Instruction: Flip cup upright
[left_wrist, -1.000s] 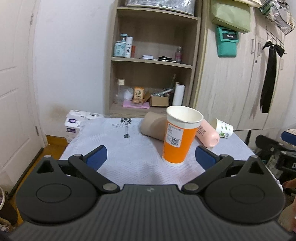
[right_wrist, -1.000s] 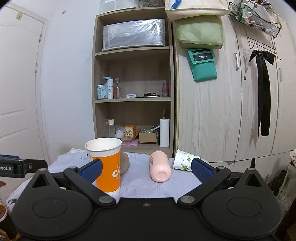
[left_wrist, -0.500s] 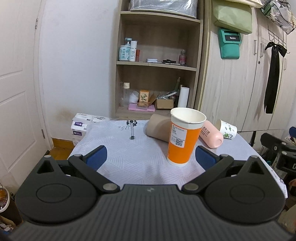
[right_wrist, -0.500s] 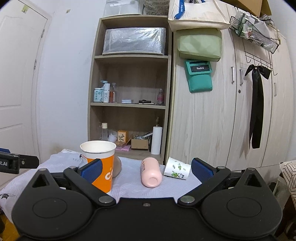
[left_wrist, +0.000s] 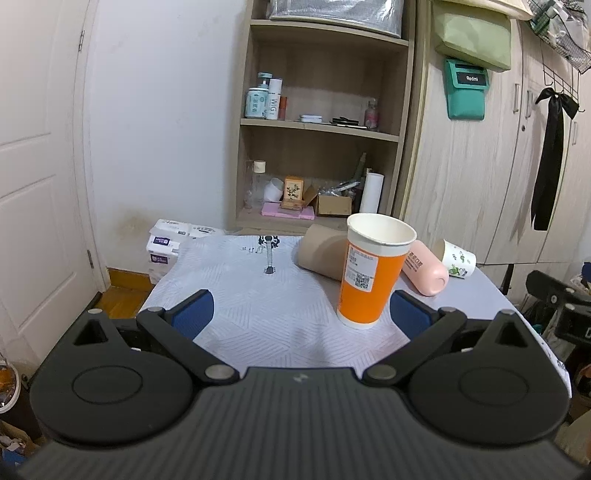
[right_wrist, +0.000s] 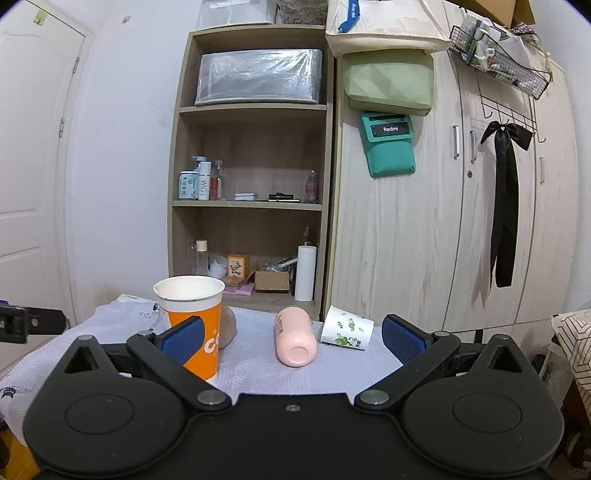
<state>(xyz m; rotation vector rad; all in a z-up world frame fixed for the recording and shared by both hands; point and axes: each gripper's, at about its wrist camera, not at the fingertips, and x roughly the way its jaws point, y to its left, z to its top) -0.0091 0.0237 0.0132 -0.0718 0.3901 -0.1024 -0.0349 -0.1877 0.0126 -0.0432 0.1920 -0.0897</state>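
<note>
An orange paper cup (left_wrist: 371, 275) with a white rim stands upright on the table's pale cloth (left_wrist: 258, 295); it also shows in the right wrist view (right_wrist: 195, 325). A brown cup (left_wrist: 321, 254) lies on its side behind it, a pink cup (left_wrist: 424, 271) lies on its side to the right, and a white cup with green print (left_wrist: 456, 258) lies on its side beyond. My left gripper (left_wrist: 301, 314) is open and empty, short of the orange cup. My right gripper (right_wrist: 293, 334) is open and empty, facing the pink cup (right_wrist: 293, 334) and white cup (right_wrist: 347, 328).
A wooden shelf unit (left_wrist: 321, 122) with bottles and boxes stands behind the table, with wardrobe doors (left_wrist: 498, 166) to its right. A white door (left_wrist: 33, 184) is at the left. Tissue packs (left_wrist: 166, 242) sit past the table's far left corner. The right gripper's body (left_wrist: 561, 306) shows at the right.
Both grippers have drawn back and risen a little from the table, so the cups look smaller and lower. The orange cup stays upright where it stood. Both grippers stay open.
</note>
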